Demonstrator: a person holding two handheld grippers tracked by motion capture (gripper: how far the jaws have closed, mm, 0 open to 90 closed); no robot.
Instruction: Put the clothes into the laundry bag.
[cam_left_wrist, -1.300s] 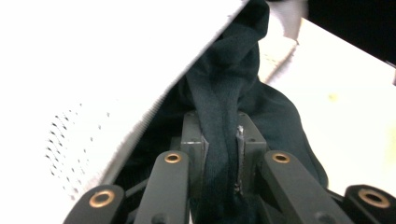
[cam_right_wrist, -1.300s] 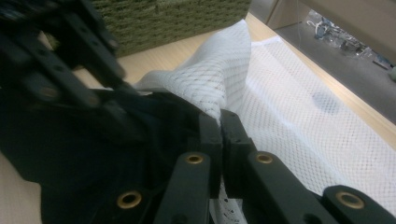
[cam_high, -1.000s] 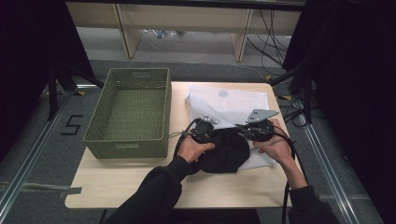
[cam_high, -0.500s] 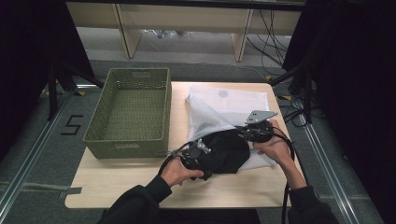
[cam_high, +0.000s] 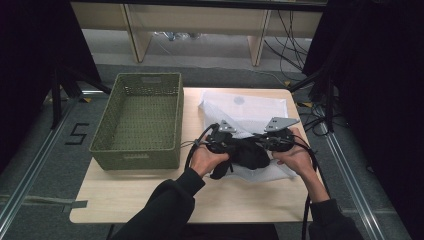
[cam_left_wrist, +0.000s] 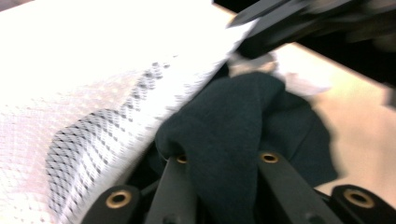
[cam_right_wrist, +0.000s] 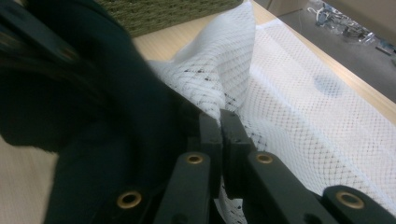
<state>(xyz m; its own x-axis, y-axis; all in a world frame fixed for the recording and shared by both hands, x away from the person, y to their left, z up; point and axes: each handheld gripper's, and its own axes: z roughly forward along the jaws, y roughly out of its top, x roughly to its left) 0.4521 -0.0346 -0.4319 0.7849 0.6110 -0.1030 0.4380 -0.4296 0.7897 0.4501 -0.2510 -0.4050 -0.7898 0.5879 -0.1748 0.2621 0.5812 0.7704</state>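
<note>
We see the black cloth garment (cam_high: 248, 152) lying on the white mesh laundry bag (cam_high: 250, 107), just right of the green woven basket (cam_high: 140, 117); left gripper (cam_left_wrist: 219, 161) jaws, just closing, pinch garment; right gripper (cam_right_wrist: 219, 123) jaws, pressed together, pinch bag's mesh.

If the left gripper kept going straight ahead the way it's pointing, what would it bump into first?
The left gripper already has the black cloth between its jaws. Straight on, it would probably push that cloth into the opening of the white mesh bag, with the right gripper just beyond; depth is hard to judge.
</note>
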